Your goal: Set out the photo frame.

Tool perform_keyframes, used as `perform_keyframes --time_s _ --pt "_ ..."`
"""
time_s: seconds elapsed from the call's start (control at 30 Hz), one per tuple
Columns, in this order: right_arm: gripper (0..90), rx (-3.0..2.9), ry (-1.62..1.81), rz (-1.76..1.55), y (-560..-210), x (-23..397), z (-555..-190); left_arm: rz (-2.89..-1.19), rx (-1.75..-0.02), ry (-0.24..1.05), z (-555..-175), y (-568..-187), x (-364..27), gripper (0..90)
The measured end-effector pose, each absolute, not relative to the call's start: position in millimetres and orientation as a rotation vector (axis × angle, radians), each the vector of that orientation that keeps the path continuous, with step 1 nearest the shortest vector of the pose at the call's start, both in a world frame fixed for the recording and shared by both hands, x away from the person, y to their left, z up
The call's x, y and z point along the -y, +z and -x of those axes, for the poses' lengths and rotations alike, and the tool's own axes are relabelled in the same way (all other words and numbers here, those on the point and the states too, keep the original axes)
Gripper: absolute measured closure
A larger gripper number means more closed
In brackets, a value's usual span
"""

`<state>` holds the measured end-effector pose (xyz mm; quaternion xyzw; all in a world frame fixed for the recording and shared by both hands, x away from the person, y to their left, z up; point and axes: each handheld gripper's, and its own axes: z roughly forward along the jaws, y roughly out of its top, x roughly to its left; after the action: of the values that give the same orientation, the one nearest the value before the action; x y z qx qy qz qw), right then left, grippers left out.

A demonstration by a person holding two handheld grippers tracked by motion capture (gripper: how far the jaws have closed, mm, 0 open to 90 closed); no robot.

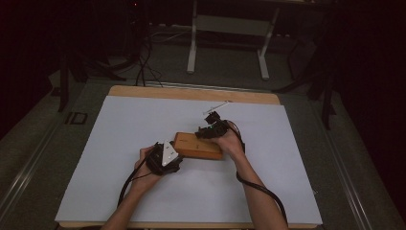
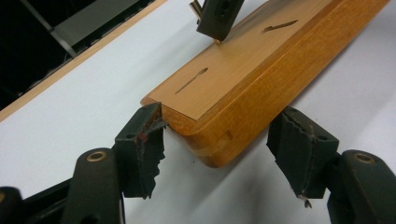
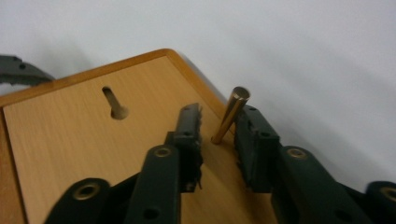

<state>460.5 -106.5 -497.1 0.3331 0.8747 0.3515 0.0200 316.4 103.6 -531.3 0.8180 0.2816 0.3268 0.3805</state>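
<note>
A single wooden block (image 1: 197, 145) lies flat on the white sheet (image 1: 119, 134) that covers the bench (image 1: 191, 93), a little right of the middle of the high view. It is a warm orange-brown slab with rounded corners, a paler flat top and darker sides. In the left gripper view two keyhole-shaped slots (image 2: 191, 80) are cut into its top, one near the close end and one farther up. In the high view its long axis runs from left to right across the frame, tipped slightly so the right end sits lower.

The left tongs (image 2: 219, 144) are spread apart around the block's near corner; the pad (image 2: 142, 140) at lower left touches that corner, the other pad stands just clear of the side. In the high view the left hand (image 1: 143, 167) holds this gripper at the block's left end.

The right tongs (image 3: 217, 140) sit over the block's top near its far edge, with one brass pin (image 3: 229, 114) between them. The pin stands tilted, its foot on the wood and its head leaning to the upper right against the right-hand pad; the other pad is just apart from it, so I cannot tell whether the tongs grip it. One thin metal rod (image 1: 216, 106) lies on the sheet beyond the right hand (image 1: 230, 141)
</note>
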Motion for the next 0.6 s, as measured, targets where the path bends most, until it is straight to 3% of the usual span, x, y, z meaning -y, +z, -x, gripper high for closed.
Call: perform_keyframes --time_s 0.6 --pt "55.1 -2.673 1.06 -0.891 -473.2 120.9 -436.3 -2.103 -0.72 0.811 -318.4 -530.6 -101.3 39.4"
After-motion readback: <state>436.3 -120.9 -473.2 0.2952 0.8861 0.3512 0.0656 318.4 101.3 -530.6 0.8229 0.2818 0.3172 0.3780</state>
